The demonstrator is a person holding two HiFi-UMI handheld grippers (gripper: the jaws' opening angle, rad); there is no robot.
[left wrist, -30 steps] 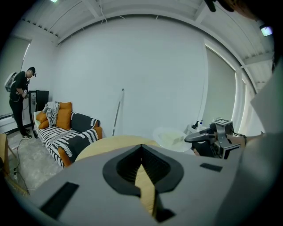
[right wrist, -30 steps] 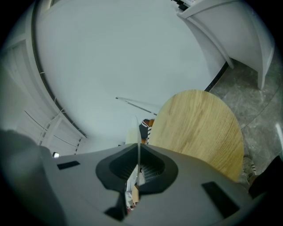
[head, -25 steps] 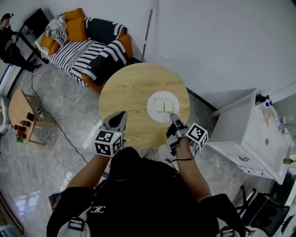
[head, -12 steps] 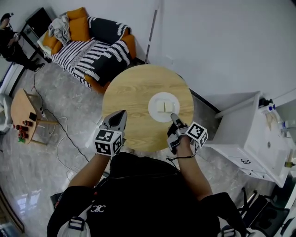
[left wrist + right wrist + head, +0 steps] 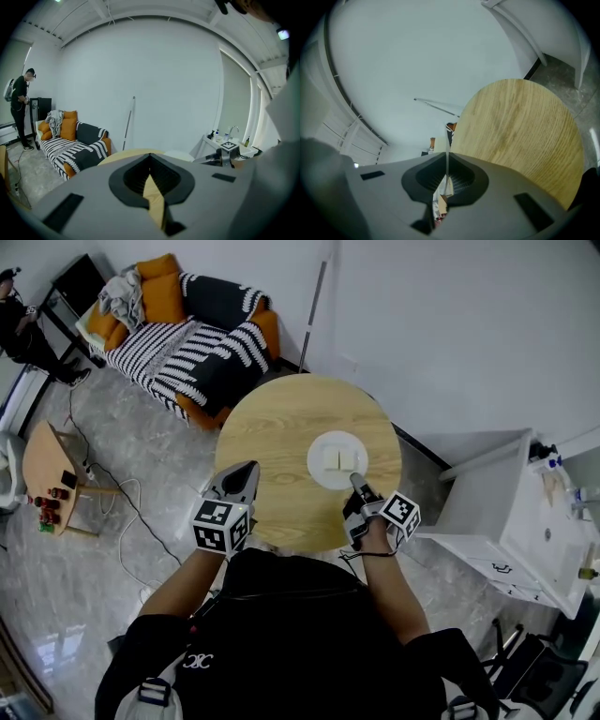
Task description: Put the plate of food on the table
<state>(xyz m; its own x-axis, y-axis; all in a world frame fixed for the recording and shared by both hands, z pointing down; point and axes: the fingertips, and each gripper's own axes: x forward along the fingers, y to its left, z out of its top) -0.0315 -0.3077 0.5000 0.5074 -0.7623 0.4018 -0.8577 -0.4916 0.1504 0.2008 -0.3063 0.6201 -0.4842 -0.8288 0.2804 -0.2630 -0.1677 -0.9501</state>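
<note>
In the head view, the round wooden table (image 5: 281,442) is filling the middle of the frame. The white plate (image 5: 321,448) is sitting over its right half with two pale pieces of food (image 5: 338,460) on it. The right gripper (image 5: 357,482) is reaching up from the lower centre, and its tip is meeting the plate's near rim. The left gripper (image 5: 246,472) is hanging over the table's lower left edge, well apart from the plate. A striped sofa (image 5: 192,343) is lying at the upper left, a white cabinet (image 5: 511,512) at the right edge and a small side table (image 5: 42,465) at the far left.

In the left gripper view, the left gripper (image 5: 150,161) is showing its jaws drawn together, with only a thin slit of wood grain between them and nothing held. Beyond them the table (image 5: 126,153) is appearing as a low band, with the plate (image 5: 180,154) right of centre and the sofa (image 5: 75,145) at the left. A person (image 5: 21,108) is standing at the far left.

In the right gripper view, the right gripper (image 5: 447,159) is pinching the plate (image 5: 447,140), which is appearing edge-on as a thin white line running up the centre between the closed jaws. The table (image 5: 520,131) is filling the right side of the frame. Whether the plate is resting on the wood, I cannot tell.
</note>
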